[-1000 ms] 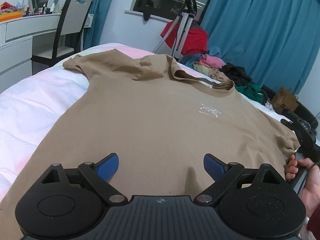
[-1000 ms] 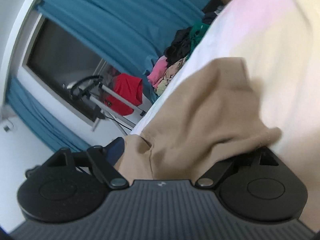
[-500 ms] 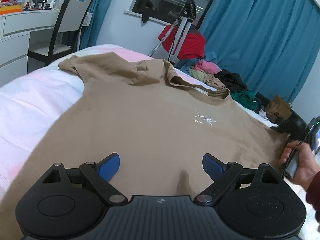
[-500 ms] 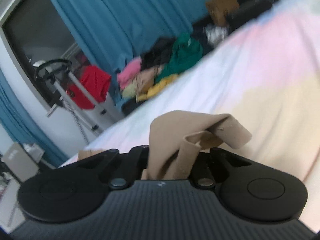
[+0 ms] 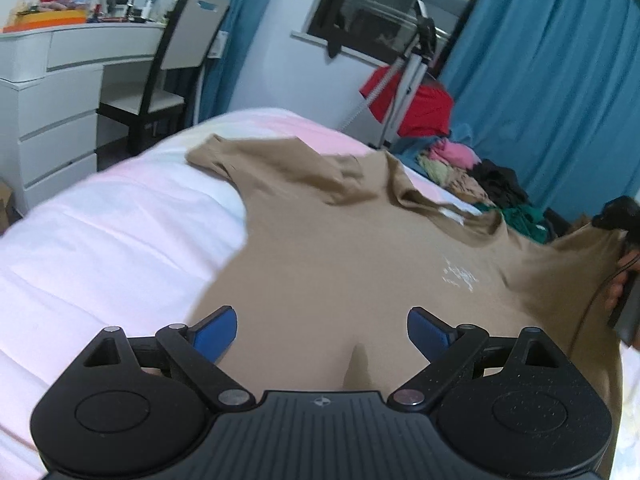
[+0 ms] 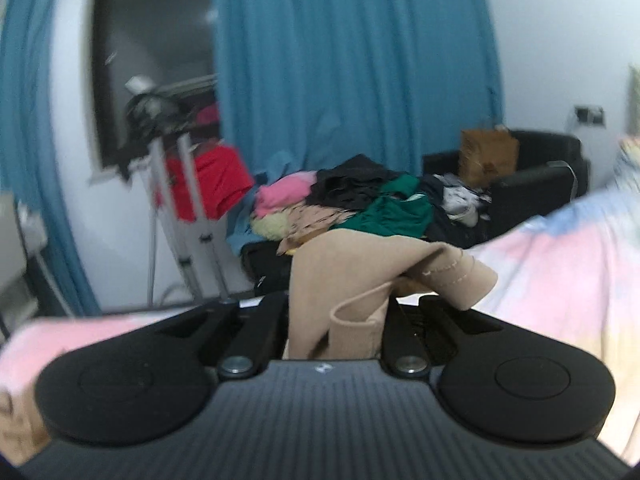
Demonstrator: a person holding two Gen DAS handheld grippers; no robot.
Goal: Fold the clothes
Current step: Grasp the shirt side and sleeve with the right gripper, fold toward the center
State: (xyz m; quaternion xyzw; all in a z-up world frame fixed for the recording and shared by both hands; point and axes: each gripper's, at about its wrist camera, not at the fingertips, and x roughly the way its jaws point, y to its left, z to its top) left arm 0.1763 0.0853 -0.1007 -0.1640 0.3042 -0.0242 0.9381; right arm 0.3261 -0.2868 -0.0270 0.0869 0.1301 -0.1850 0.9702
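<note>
Tan T-shirt (image 5: 340,264) spread chest-up across the bed (image 5: 120,240), collar toward the far edge, one sleeve flat by the far left corner, the other sleeve lifted off the bed at the right edge. Left gripper (image 5: 322,330) hovering low over the shirt's lower part, jaws wide apart, blue pads (image 5: 214,326) clear of the cloth, nothing held. Right gripper (image 6: 334,320) raised above the right edge of the bed, jaws closed tight on the hemmed sleeve, fabric bunched and folded between them, the stitched cuff drooping over to the right. Seen from the left wrist: right gripper at the far right, a hand (image 5: 618,280) around its handle. Beyond the far edge, a heap of clothes (image 6: 360,208), blurred, before blue curtains (image 6: 352,80).
</note>
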